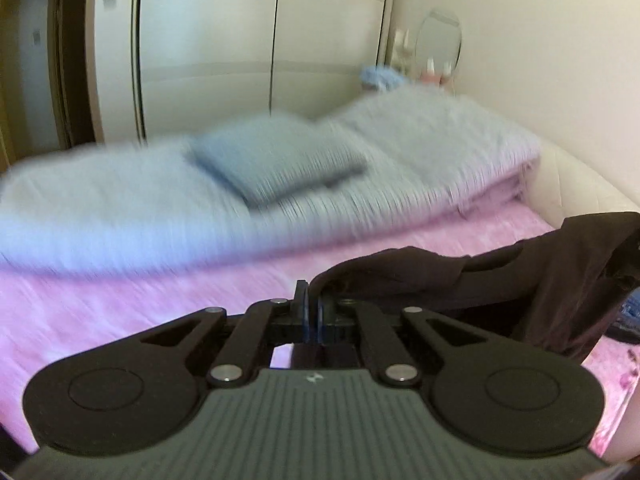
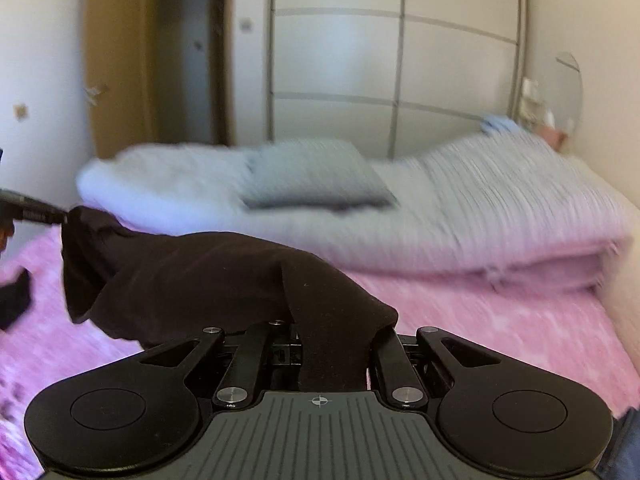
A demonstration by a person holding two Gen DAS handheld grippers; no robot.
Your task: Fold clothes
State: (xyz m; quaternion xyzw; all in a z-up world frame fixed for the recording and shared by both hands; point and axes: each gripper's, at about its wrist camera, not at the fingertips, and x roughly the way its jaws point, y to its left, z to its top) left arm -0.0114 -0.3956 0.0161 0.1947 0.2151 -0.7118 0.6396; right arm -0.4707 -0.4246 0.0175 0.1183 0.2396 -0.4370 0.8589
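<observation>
A bedroom: a white wardrobe (image 2: 396,64) with sliding doors fills the far wall, and an open doorway (image 2: 188,56) stands to its left. The bed, under a pink fuzzy cover (image 2: 520,332), carries one long folded duvet (image 2: 480,216), pale and striped, with one grey-blue cushion (image 2: 316,176) lying on top. One round mirror (image 1: 439,38) stands in the far corner beside some small blurred items. One dark garment (image 2: 208,280) hangs stretched above the pink cover between the two tongs. The left tongs (image 1: 311,304) are closed, pinching its edge. The right tongs (image 2: 332,340) are closed on its other end, fabric draped over them.
</observation>
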